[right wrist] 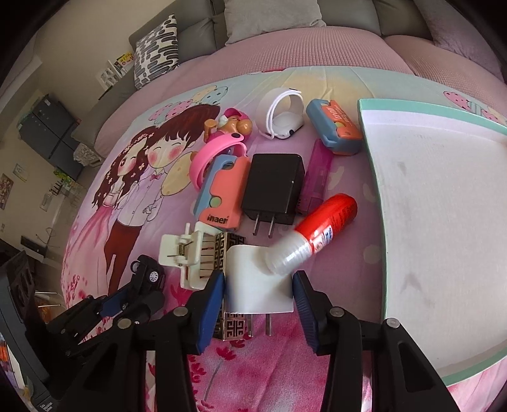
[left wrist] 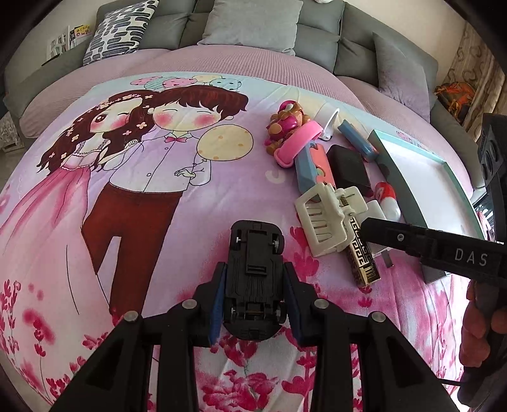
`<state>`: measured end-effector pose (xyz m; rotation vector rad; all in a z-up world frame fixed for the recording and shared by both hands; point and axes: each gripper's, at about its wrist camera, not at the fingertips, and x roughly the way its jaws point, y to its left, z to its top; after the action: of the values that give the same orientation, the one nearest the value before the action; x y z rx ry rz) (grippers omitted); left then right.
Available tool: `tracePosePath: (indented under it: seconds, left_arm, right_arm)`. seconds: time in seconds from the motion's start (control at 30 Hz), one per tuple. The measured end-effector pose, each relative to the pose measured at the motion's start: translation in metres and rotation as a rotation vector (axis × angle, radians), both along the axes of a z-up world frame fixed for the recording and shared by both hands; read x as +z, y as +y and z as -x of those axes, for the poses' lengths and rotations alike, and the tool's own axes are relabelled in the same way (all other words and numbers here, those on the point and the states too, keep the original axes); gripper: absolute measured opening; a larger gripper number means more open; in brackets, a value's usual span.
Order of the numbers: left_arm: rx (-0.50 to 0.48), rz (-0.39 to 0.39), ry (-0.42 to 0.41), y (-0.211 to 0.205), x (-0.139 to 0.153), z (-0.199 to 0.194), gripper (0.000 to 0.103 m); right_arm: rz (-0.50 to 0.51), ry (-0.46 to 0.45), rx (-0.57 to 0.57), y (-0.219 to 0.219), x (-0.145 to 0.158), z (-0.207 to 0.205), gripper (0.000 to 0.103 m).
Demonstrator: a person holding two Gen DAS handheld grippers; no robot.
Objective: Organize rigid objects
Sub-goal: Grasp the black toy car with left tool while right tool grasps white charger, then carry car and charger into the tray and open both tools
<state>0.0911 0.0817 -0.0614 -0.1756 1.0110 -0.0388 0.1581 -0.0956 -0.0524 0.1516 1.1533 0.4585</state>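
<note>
My left gripper (left wrist: 255,301) is shut on a black toy car (left wrist: 255,275), held belly-up above the bedspread; the car also shows in the right wrist view (right wrist: 149,274). My right gripper (right wrist: 258,301) has its jaws on both sides of a white plug adapter (right wrist: 258,285), touching or nearly touching it. A red-and-white glue bottle (right wrist: 320,231) leans on the adapter. A white hair claw (right wrist: 187,256), a gold-patterned lighter (right wrist: 228,247), a black charger (right wrist: 274,187) and an orange stapler (right wrist: 221,193) lie just beyond.
A teal-rimmed white tray (right wrist: 443,222) lies to the right on the cartoon bedspread (left wrist: 126,190). A pink bracelet (right wrist: 215,152), a toy figure (right wrist: 231,125), a white band holder (right wrist: 283,112) and a blue-orange case (right wrist: 336,126) lie further back. Grey cushions (left wrist: 253,22) line the far side.
</note>
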Motion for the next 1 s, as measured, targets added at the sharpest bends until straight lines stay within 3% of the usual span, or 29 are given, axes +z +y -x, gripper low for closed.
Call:
tracePosePath:
  seconds: [0.2, 0.53, 0.8, 1.0]
  left_arm:
    - [-0.009, -0.004, 0.003, -0.001, -0.002, -0.006, 0.035]
    - [0.006, -0.015, -0.016, 0.000, 0.008, -0.002, 0.035]
    - [-0.006, -0.044, -0.097, -0.010, 0.047, 0.006, 0.035]
    - [-0.061, -0.076, -0.164, -0.040, 0.084, -0.005, 0.035]
  right_arm:
    - [-0.027, 0.058, -0.012, 0.003, -0.011, -0.008, 0.046]
    - [-0.050, 0.050, 0.002, -0.003, -0.001, 0.010, 0.045]
    - [-0.122, -0.019, 0.020, -0.035, 0.043, 0.031, 0.045]
    - [-0.043, -0.073, -0.066, -0.090, 0.061, 0.025, 0.045]
